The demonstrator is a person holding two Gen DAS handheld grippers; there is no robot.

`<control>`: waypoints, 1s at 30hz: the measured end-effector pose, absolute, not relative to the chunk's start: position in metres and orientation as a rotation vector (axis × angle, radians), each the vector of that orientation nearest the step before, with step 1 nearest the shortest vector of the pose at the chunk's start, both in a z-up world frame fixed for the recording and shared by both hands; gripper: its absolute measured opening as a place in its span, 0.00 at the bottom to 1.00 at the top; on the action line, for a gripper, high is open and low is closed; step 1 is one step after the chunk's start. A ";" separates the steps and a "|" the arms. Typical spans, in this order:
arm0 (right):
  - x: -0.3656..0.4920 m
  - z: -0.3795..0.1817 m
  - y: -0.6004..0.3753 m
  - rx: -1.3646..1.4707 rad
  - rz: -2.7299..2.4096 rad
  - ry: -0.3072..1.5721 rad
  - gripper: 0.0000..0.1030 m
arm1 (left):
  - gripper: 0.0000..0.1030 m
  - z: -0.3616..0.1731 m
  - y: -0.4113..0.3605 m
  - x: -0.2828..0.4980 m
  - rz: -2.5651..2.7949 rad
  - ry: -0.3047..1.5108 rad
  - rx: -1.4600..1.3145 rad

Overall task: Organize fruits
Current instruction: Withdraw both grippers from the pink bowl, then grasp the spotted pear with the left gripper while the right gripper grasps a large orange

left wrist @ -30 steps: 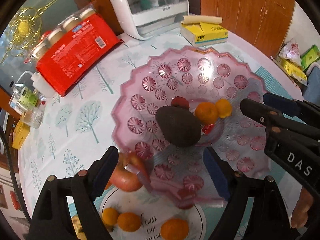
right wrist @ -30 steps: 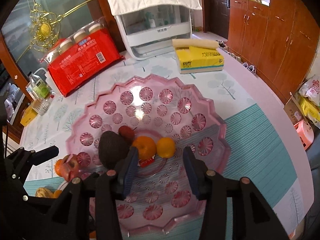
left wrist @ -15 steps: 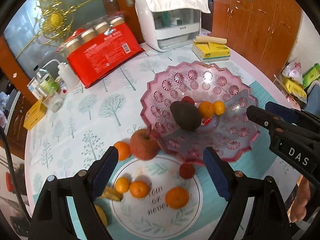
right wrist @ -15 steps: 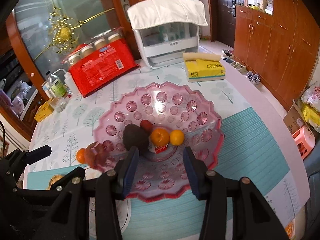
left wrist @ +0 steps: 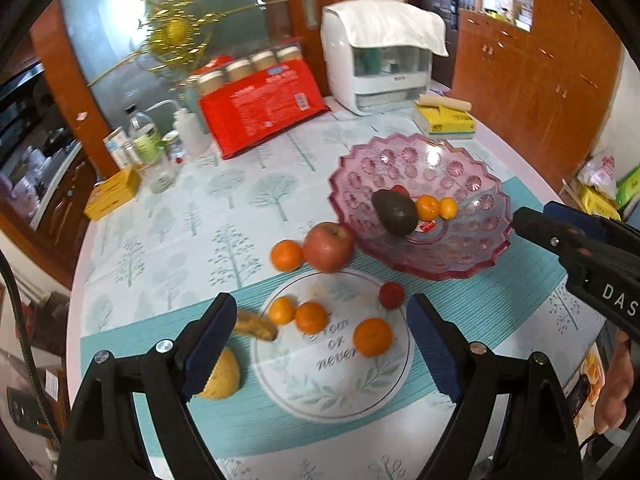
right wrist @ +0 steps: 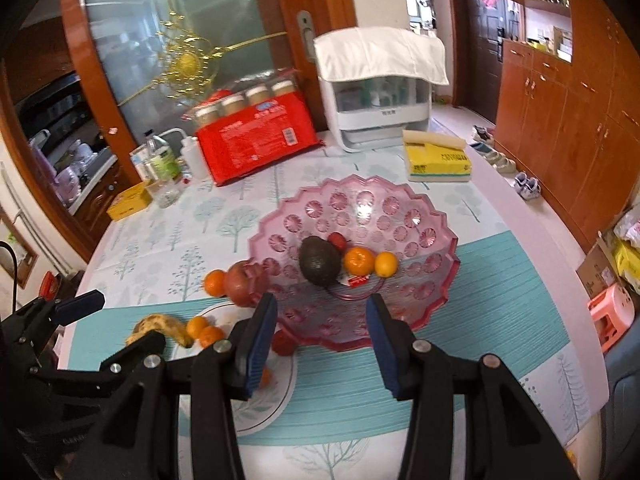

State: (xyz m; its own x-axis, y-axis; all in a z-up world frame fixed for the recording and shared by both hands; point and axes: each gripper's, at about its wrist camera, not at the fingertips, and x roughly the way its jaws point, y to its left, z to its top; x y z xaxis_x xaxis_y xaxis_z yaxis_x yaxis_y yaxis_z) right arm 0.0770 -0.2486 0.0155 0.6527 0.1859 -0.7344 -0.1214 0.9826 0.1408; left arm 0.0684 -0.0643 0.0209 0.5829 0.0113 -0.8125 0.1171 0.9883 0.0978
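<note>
A pink glass bowl (left wrist: 460,264) (right wrist: 432,268) holds a dark avocado (left wrist: 394,212) (right wrist: 319,263), two oranges (left wrist: 427,207) (right wrist: 359,261) and a small red fruit (right wrist: 338,241). In front of it a white plate (left wrist: 320,392) carries three oranges (left wrist: 372,337) and a small red fruit (left wrist: 391,295). An apple (left wrist: 327,247) and an orange (left wrist: 286,256) lie between plate and bowl. A banana (left wrist: 256,327) leans on the plate's left rim. My left gripper (left wrist: 316,344) is open and empty above the plate. My right gripper (right wrist: 320,344) is open and empty before the bowl.
A red package (left wrist: 260,108), a white appliance (left wrist: 384,64), a yellow tissue pack (left wrist: 444,120), bottles (left wrist: 148,144) and a yellow box (left wrist: 112,196) stand along the table's far side. A yellowish fruit (left wrist: 222,376) lies left of the plate. The table edge curves at the right.
Both grippers have pulled back and up from the bowl. The plate, apple and banana have come into full view. Both grippers stay open and empty.
</note>
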 end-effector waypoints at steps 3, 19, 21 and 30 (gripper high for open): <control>0.068 0.023 -0.242 0.074 0.205 0.824 0.45 | 0.83 0.032 -0.050 0.053 -0.024 0.922 0.134; 0.063 0.021 -0.178 0.010 0.308 0.855 0.45 | 0.84 0.038 0.048 0.038 0.082 0.963 0.043; 0.067 0.018 -0.167 0.009 0.310 0.870 0.45 | 0.84 0.029 0.063 0.040 0.083 0.990 0.038; 0.080 -0.018 -0.134 0.007 0.250 0.989 0.45 | 0.84 -0.029 0.112 0.053 0.017 1.154 -0.015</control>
State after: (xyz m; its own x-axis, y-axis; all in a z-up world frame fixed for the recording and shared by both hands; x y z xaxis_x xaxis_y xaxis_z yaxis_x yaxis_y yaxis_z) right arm 0.0798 -0.1342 -0.0180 0.5235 0.2126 -0.8251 -0.2059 0.9712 0.1196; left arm 0.0534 0.1124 -0.0294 0.4051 0.0062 -0.9142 -0.0214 0.9998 -0.0027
